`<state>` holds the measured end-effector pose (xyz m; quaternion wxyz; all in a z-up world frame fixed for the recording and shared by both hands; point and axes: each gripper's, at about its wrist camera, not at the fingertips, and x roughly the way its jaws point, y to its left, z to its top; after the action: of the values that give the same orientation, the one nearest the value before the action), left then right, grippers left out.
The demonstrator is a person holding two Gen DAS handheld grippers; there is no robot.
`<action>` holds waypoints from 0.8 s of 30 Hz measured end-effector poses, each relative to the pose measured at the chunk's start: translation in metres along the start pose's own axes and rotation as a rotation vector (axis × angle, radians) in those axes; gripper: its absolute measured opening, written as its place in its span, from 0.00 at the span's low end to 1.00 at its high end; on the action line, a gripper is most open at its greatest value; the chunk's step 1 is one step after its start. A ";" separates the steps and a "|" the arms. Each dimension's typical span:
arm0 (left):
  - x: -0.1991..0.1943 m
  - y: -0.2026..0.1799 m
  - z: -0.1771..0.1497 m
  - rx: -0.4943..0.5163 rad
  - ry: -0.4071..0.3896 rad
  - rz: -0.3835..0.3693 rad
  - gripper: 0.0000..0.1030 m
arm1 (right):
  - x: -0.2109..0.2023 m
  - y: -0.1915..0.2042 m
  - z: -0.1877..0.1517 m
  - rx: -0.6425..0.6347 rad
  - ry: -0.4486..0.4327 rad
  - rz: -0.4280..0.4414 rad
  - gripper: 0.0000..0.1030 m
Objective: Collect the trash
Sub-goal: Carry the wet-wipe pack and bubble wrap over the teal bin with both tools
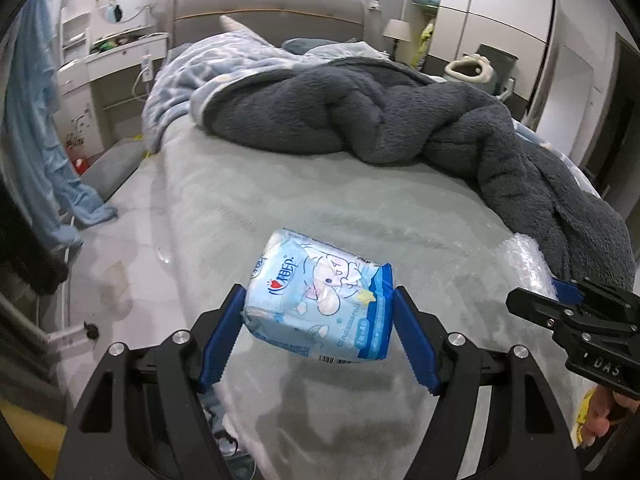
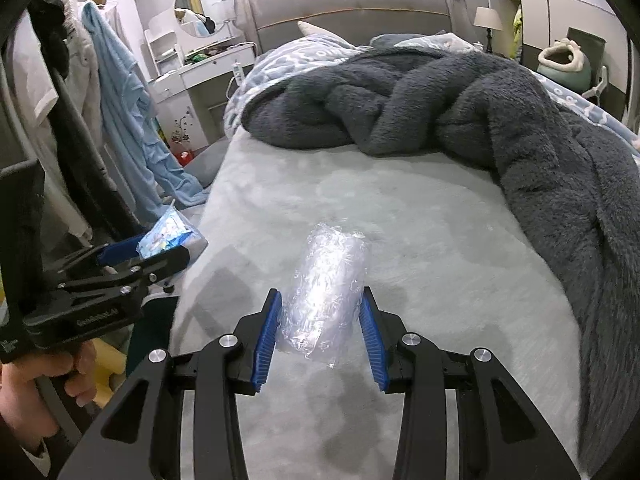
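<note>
My left gripper is shut on a light blue tissue pack with a cartoon print and holds it above the near left edge of the bed. The pack also shows in the right wrist view, in the left gripper. My right gripper is shut on a crumpled clear plastic wrap, held just above the grey-green sheet. In the left wrist view the wrap shows at the right, in the right gripper.
A dark grey fleece blanket lies heaped across the far and right side of the bed. A blue patterned quilt lies by the headboard. Clothes hang on a rack at the left. A white dresser stands by the bed.
</note>
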<state>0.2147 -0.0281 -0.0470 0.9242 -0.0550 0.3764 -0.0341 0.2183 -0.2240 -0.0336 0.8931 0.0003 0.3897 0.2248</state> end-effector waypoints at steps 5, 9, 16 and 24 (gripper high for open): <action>-0.015 0.011 -0.014 -0.007 0.000 0.040 0.73 | -0.014 0.023 0.000 -0.011 -0.020 0.020 0.39; -0.019 0.027 -0.024 -0.037 0.019 0.064 0.73 | -0.021 0.045 0.004 -0.044 -0.043 0.027 0.39; -0.020 0.061 -0.037 -0.096 0.051 0.102 0.73 | -0.017 0.080 0.013 -0.122 -0.064 0.025 0.39; -0.014 0.100 -0.051 -0.153 0.105 0.159 0.73 | 0.001 0.120 0.018 -0.179 -0.063 0.070 0.39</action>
<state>0.1714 0.0685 -0.0866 0.8960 -0.0934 0.4291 0.0653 0.1837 -0.1123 -0.0007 0.8930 -0.0586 0.3394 0.2897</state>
